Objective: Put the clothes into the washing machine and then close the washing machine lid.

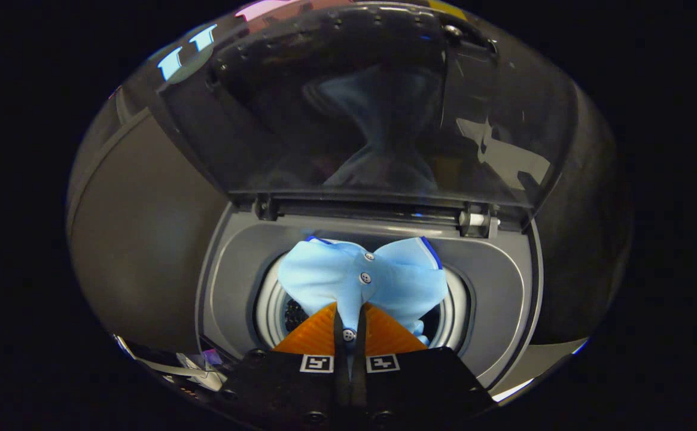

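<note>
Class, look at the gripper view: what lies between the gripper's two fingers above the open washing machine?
In the gripper view, the gripper is shut on the light blue shirt, pinching its buttoned placket over the drum opening, below the raised lid.

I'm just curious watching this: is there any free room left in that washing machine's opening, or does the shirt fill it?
The light blue buttoned shirt, pinched in the gripper, crowds most of the round drum opening. A dark gap stays between shirt and drum rim, beside the fingers. The grey plastic surround below the raised tinted lid is bare.

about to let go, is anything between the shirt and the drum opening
Nothing visible. The gripper is shut on the light blue shirt, which hangs over the open drum; the lid stands raised behind.
</note>
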